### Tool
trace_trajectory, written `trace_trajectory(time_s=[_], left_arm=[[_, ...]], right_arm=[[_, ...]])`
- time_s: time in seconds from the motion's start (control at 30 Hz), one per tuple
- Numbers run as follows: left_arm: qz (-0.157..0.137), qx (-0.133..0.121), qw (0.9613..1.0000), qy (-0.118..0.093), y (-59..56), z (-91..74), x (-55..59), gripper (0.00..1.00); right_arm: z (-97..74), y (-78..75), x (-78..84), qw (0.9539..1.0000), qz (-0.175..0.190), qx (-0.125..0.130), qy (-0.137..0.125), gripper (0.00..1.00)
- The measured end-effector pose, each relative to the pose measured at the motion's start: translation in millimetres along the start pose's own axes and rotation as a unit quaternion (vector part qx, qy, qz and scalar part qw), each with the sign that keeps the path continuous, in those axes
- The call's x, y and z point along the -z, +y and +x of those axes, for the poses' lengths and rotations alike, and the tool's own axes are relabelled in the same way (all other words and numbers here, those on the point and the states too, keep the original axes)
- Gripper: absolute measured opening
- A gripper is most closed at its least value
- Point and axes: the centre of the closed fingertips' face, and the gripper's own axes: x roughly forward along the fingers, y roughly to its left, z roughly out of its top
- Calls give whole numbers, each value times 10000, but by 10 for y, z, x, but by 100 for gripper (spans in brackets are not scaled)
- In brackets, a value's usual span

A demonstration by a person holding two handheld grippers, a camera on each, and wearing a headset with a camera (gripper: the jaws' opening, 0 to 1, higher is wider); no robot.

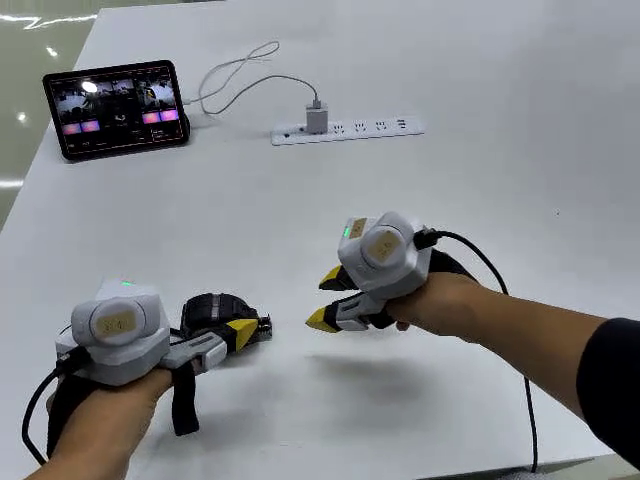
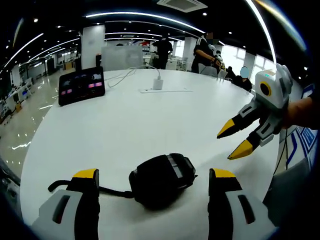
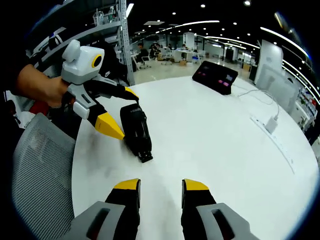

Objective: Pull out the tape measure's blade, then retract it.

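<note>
A black tape measure [image 1: 222, 316] lies on the white table [image 1: 330, 200] with its wrist strap trailing toward me. My left gripper [image 1: 232, 328] is open around it; in the left gripper view the tape measure [image 2: 162, 179] sits between the yellow-tipped fingers [image 2: 86, 176] without clear contact. The blade looks retracted. My right gripper [image 1: 328, 298] hovers open to the right of the case, a short gap away, with nothing between its fingers. In the right gripper view the tape measure [image 3: 136, 131] lies ahead beside the left gripper [image 3: 116, 111].
A tablet [image 1: 116, 108] with a lit screen stands at the back left. A white power strip [image 1: 350, 130] with a charger and cable lies at the back centre. A grey mesh chair [image 3: 40, 185] sits beside the table edge. People stand in the room behind.
</note>
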Motion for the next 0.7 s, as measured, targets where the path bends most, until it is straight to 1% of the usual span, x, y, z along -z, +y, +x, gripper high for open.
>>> trace_trajectory(time_s=[0.07, 0.17, 0.27, 0.3, 0.4, 0.5, 0.53, 0.57, 0.6, 0.63, 0.67, 0.7], left_arm=[[56, 50, 10000, 12, -2, -12, 1, 92], [91, 171, 9998, 2, 1, -35, 7, 96], [52, 226, 9997, 36, 31, -62, 27, 99], [52, 268, 9996, 60, 33, -71, 38, 99], [57, 281, 9993, 231, 77, -101, 102, 99], [113, 367, 9991, 186, 99, -148, 106, 99], [114, 398, 9989, 199, 102, -157, 111, 99], [98, 590, 9980, 200, 54, -169, 115, 99], [42, 813, 9966, 99, -6, -179, 91, 99], [135, 641, 9978, 140, 68, -187, 112, 99], [331, 585, 9973, 283, 109, -197, 154, 99], [307, 726, 9964, 301, 70, -207, 161, 99]], right_arm=[[-65, 5, 15, 10000, 10, 12, -27, 30], [-178, -17, 70, 9999, -19, 110, -41, 32], [-266, -44, 127, 9998, 50, 168, -60, 34], [-291, -55, 147, 9998, 66, 190, -60, 34], [-375, -93, 206, 9995, 128, 282, -69, 36], [-472, -116, 240, 9990, 213, 369, -124, 38], [-492, -124, 257, 9989, 213, 395, -122, 39], [-514, -129, 274, 9988, 220, 411, -124, 39], [-544, -137, 298, 9987, 238, 432, -131, 40], [-566, -142, 324, 9986, 263, 445, -121, 41], [-597, -149, 361, 9984, 291, 466, -109, 42], [-615, -152, 385, 9983, 307, 474, -108, 43]])
